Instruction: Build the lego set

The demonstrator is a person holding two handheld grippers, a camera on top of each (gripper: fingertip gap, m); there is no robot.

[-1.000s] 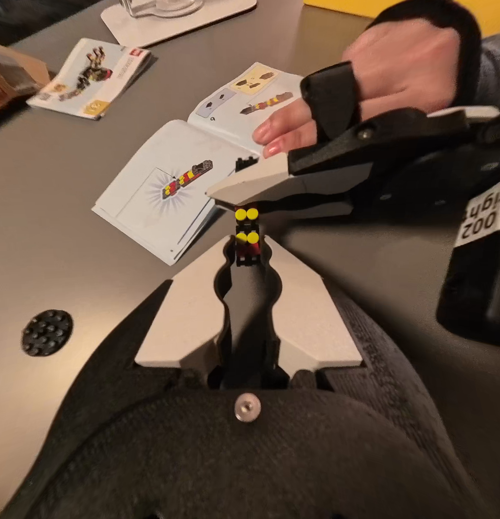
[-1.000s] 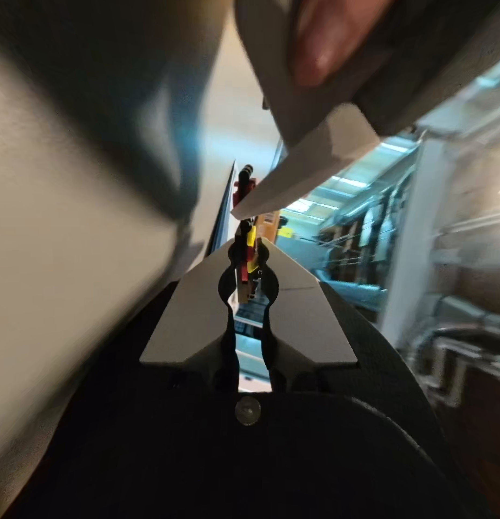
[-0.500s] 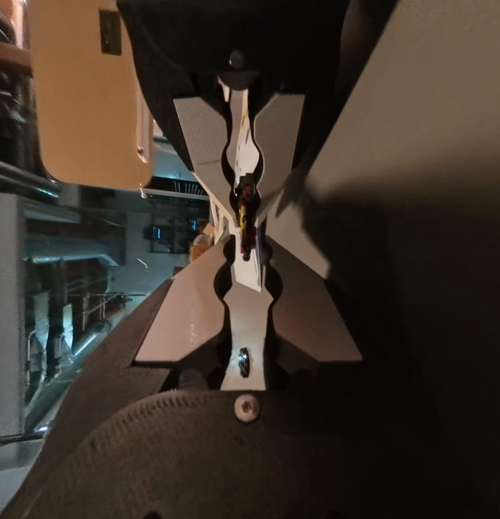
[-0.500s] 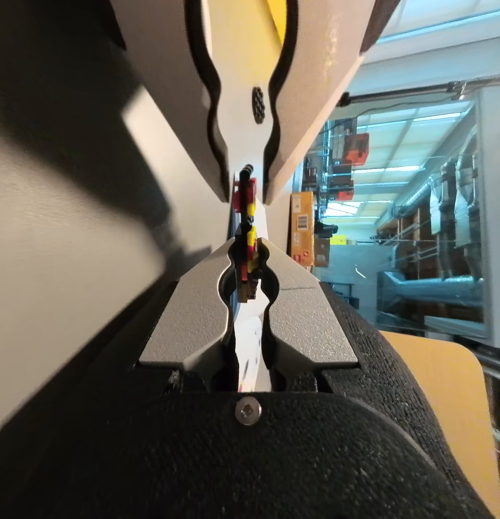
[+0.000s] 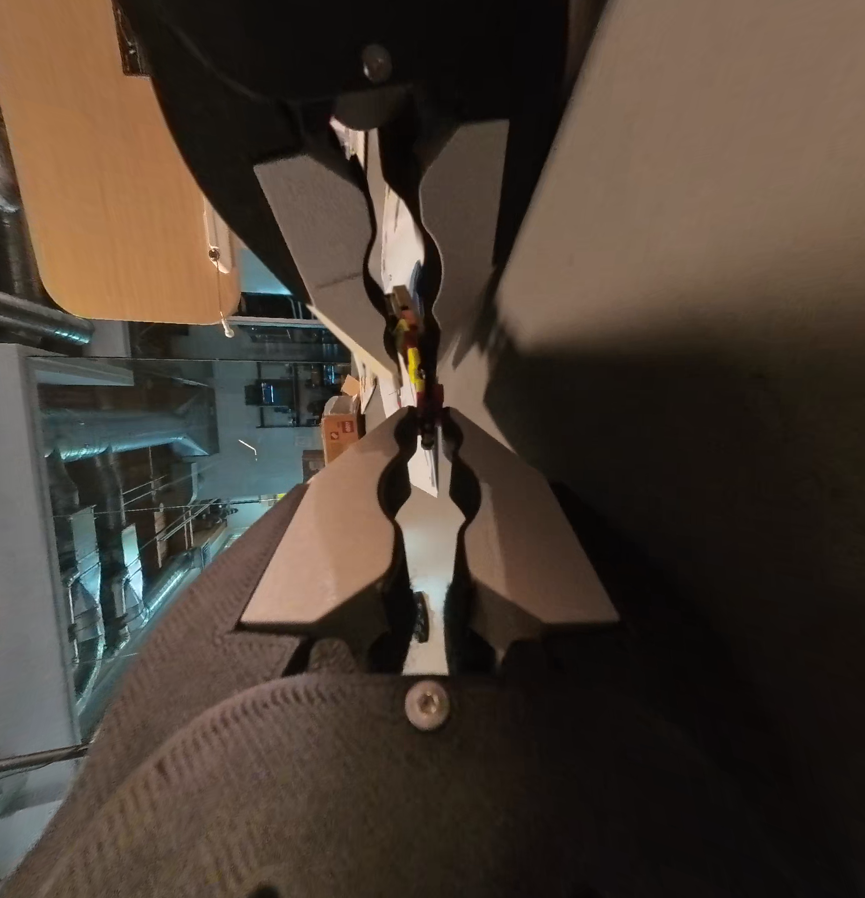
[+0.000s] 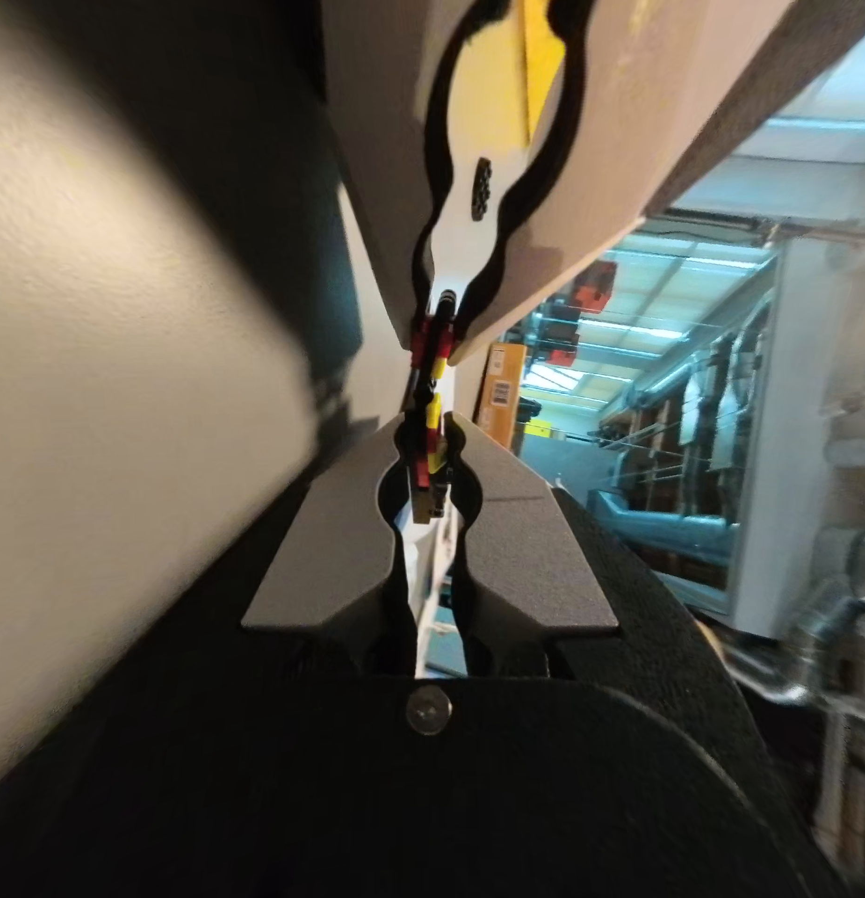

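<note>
A thin red, yellow and black lego assembly (image 5: 413, 362) hangs in the air between my two grippers, which face each other tip to tip. My left gripper (image 5: 428, 417) is shut on its red and black end. My right gripper (image 5: 417, 357) comes in from the top of the left wrist view. In the right wrist view my right gripper (image 6: 426, 422) is shut on the assembly (image 6: 433, 440), whose tan end sits between the fingers. The left gripper (image 6: 433, 340) pinches the red far end. Both views are rolled sideways.
The grey table (image 5: 688, 204) runs along one side of each view (image 6: 129, 364). A round black studded plate (image 6: 481, 189) lies on it, beside something yellow (image 6: 513, 63). White booklet pages (image 5: 423, 478) show between my left fingers. A wooden board (image 5: 105, 170) and a cardboard box (image 6: 501, 384) stand beyond. My two grippers' fingertips are within a few centimetres of each other.
A second ago the left wrist view was upright over the table; both grippers have since rolled sideways. They stay shut on the assembly's two ends, and the left gripper looms larger in the right wrist view.
</note>
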